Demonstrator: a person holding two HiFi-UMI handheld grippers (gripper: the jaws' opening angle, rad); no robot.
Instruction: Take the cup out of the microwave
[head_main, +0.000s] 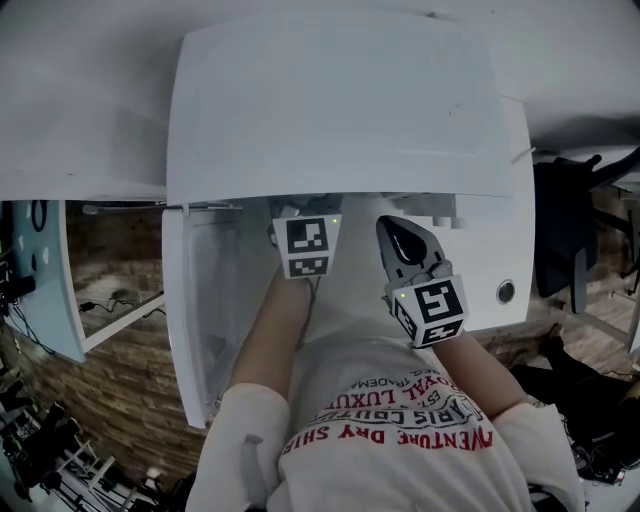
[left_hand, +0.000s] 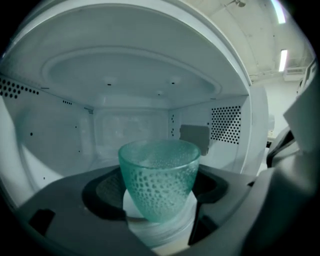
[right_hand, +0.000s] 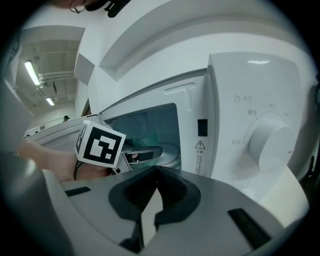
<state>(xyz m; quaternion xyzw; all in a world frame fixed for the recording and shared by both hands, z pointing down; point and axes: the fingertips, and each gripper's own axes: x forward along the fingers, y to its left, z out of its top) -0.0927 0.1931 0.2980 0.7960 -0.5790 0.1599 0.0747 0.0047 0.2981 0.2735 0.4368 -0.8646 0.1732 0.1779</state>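
Cup (left_hand: 159, 180) is standing upright on the white turntable (left_hand: 161, 234) inside the microwave (head_main: 340, 110). It is sitting well clear of the rear wall and both side walls, with the ceiling arching high over its rim. Left gripper (left_hand: 159, 210) is reaching into the cavity through the front opening. Its jaws are standing wide apart on either side of the cup, with slivers of turntable showing between each jaw and the cup's lower wall. Door (head_main: 192, 320) is hanging open at the microwave's left edge, leaving the front opening unblocked. Right gripper (right_hand: 157, 171) is hovering outside, before the control panel (right_hand: 235, 115) at the right front edge, its jaws pressing together on nothing. Showing are one cup, one microwave, one dial (right_hand: 270, 145), two grippers and two marker cubes (head_main: 307, 247).
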